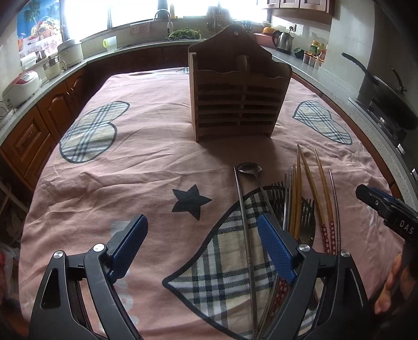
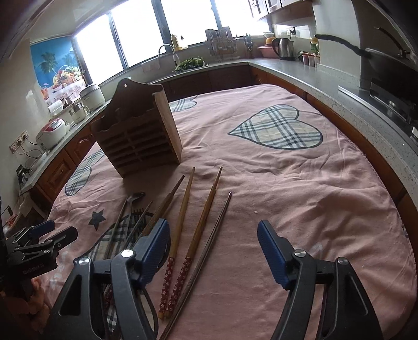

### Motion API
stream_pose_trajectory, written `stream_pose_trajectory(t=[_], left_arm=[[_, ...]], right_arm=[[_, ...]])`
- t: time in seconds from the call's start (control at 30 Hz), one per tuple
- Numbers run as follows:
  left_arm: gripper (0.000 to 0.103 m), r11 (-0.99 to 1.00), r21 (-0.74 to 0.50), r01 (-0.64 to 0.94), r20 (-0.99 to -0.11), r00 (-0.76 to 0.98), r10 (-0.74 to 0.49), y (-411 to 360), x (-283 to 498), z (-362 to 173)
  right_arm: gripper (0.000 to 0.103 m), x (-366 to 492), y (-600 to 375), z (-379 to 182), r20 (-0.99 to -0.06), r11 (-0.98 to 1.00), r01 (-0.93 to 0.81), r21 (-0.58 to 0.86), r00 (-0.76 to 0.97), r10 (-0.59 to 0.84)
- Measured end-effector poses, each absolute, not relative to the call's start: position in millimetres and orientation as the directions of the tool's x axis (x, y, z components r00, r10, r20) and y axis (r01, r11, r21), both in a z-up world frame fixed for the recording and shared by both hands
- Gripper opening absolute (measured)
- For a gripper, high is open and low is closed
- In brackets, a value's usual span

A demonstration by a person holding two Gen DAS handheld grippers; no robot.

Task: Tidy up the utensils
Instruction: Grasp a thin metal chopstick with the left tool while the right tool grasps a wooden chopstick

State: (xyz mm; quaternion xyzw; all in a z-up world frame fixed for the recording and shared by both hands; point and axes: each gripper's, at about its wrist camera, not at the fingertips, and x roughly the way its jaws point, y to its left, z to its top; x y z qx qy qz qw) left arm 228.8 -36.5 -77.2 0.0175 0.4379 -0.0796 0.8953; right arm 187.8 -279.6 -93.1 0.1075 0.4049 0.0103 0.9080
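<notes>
A wooden utensil holder [image 1: 240,94] with slatted front stands upright on the pink tablecloth [image 1: 146,167]; it also shows in the right wrist view [image 2: 142,133]. In front of it lies a loose pile of utensils: a metal spoon [image 1: 249,168], forks [image 1: 305,211], bamboo chopsticks with red patterned ends [image 2: 183,235] and a metal chopstick [image 2: 211,240]. My left gripper [image 1: 202,230] is open and empty, low over the cloth just left of the pile. My right gripper [image 2: 213,235] is open and empty above the patterned chopsticks; it shows in the left wrist view [image 1: 386,209].
The cloth has plaid hearts [image 2: 279,128] and a black star [image 1: 190,200]. Kitchen counters ring the table, with rice cookers [image 1: 23,85] on the left, a sink [image 1: 167,23] at the back, a kettle [image 1: 283,39] and a wok [image 1: 392,96] on the right.
</notes>
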Motion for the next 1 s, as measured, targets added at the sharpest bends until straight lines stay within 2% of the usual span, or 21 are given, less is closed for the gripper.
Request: stream_pose_trajectory(t=[0.07,0.17,0.23,0.5,0.8,0.87,0.9,0.93,1.0], left_arm=[[0.081,0.984,-0.048,0.17,-0.8,0.583,-0.14,-41,240,-81],[0.072,0.979,-0.055,0.195,-0.819,0.552,-0.156,-50,255,-88],[0.057,0.976,-0.061,0.208,-0.83,0.532,-0.165,-55,264,-92],[0.037,0.964,-0.067,0.259,-0.873,0.452,-0.182,-71,291,-114],[0.035,0.944,-0.013,0.329,-0.875,0.453,-0.17,-93,302,-121],[0.028,0.94,-0.009,0.341,-0.872,0.457,-0.174,-95,304,-121],[0.021,0.939,-0.007,0.345,-0.872,0.458,-0.175,-96,305,-121],[0.013,0.937,-0.008,0.35,-0.872,0.457,-0.178,-97,307,-121],[0.007,0.934,-0.008,0.357,-0.873,0.454,-0.181,-98,310,-121]], right_arm=[[0.059,198,-283,-102,-0.755,0.974,0.08,0.21,0.646,0.11],[0.044,214,-288,-115,-0.787,0.971,0.098,0.219,0.606,0.117],[0.034,224,-290,-122,-0.802,0.969,0.105,0.222,0.585,0.121],[0.027,251,-286,-132,-0.835,0.978,0.105,0.178,0.543,0.094],[0.024,262,-276,-135,-0.845,0.994,0.054,0.097,0.531,0.053],[0.024,262,-275,-135,-0.845,0.995,0.051,0.084,0.533,0.044],[0.023,262,-274,-135,-0.844,0.995,0.051,0.08,0.535,0.041],[0.019,262,-273,-135,-0.843,0.996,0.049,0.079,0.536,0.041],[0.009,263,-274,-135,-0.843,0.995,0.051,0.092,0.536,0.05]])
